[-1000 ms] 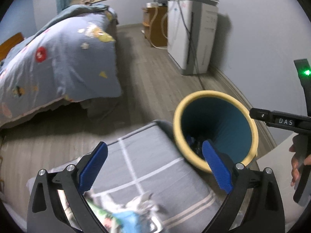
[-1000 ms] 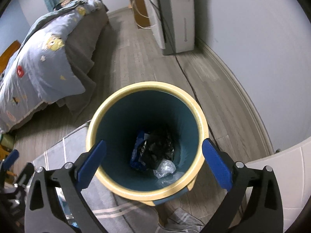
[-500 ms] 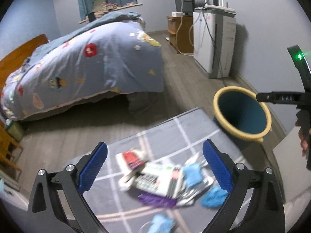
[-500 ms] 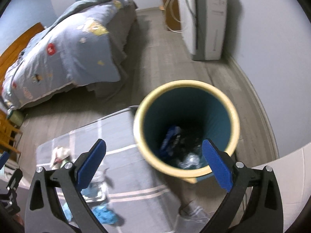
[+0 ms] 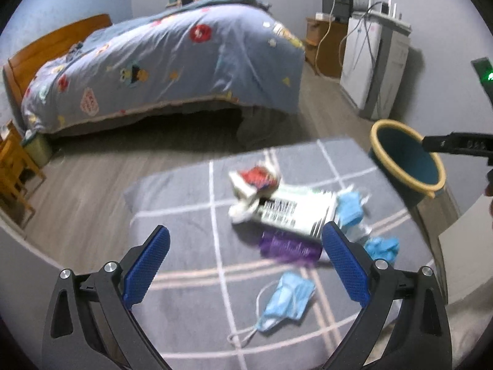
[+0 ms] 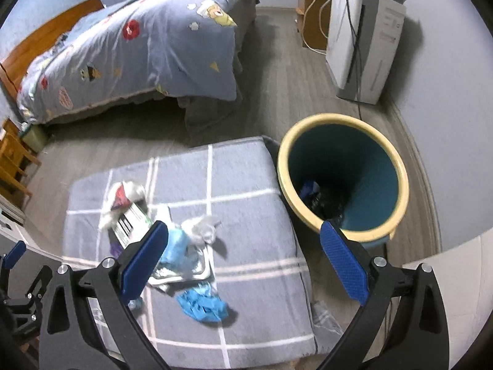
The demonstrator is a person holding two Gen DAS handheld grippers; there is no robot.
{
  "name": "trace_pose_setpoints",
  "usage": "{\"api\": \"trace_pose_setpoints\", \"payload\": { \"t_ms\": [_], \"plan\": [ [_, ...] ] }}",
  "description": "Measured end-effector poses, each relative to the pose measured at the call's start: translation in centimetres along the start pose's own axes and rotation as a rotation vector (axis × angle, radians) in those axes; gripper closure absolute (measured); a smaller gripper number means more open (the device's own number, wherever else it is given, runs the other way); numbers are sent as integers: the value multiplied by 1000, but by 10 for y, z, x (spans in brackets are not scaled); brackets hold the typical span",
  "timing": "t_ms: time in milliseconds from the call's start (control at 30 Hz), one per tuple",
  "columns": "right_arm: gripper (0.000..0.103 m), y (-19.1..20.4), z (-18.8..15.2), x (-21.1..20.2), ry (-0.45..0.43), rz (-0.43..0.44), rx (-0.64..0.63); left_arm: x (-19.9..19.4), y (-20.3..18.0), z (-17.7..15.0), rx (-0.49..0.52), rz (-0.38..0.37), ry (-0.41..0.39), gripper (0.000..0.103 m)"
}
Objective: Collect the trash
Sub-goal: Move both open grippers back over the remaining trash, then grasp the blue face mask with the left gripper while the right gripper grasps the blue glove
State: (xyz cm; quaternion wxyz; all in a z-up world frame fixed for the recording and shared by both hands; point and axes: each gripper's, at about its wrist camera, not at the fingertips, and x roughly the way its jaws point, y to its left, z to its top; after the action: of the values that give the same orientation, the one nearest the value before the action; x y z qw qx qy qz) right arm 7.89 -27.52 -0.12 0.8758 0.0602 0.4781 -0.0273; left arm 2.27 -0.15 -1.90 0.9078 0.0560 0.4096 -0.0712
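Trash lies on a grey checked cushion [image 5: 185, 222] [image 6: 246, 185]: a red-and-white wrapper [image 5: 257, 177], a white printed carton [image 5: 295, 212] [image 6: 131, 220], a purple packet [image 5: 288, 248], a blue face mask [image 5: 289, 299] and crumpled blue gloves [image 5: 382, 246] [image 6: 203, 303]. The teal bin with a yellow rim [image 5: 406, 162] [image 6: 342, 175] stands right of the cushion and holds dark trash. My left gripper [image 5: 245, 266] hangs open above the cushion's near side. Also open and holding nothing, my right gripper [image 6: 245, 265] hovers over the cushion's right edge beside the bin.
A bed with a blue patterned quilt [image 5: 172, 61] [image 6: 135, 43] fills the back left. A white appliance [image 5: 376, 61] [image 6: 360, 37] with cables stands against the right wall beside a wooden cabinet [image 5: 323, 46]. Bare wood floor lies between bed and cushion.
Both cameras have pulled back and swung left from the bin. The trash pile on the cushion has come into view under both grippers, which stay open.
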Motion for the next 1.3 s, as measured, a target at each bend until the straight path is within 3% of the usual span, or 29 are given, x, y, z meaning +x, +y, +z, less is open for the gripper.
{"api": "trace_pose_setpoints", "payload": {
  "t_ms": [133, 333, 567, 767, 1100, 1300],
  "plan": [
    [6, 3, -16, 3, 36, 7, 22, 9, 0, -15, -22, -41, 53, 5],
    [6, 9, -39, 13, 85, -12, 28, 24, -4, -31, 33, -3, 107, 5],
    [6, 14, -79, 38, 142, -22, 123, 35, -6, -46, 13, -33, 153, 5],
    [7, 22, -93, 56, 191, 1, 138, 43, -12, -57, -5, -26, 183, 5],
    [37, 25, -96, 77, 246, 14, 117, 65, -25, -65, -3, -44, 221, 9],
    [49, 29, -97, 88, 282, 40, 100, 77, -33, -70, 27, -90, 274, 32]
  ]
}}
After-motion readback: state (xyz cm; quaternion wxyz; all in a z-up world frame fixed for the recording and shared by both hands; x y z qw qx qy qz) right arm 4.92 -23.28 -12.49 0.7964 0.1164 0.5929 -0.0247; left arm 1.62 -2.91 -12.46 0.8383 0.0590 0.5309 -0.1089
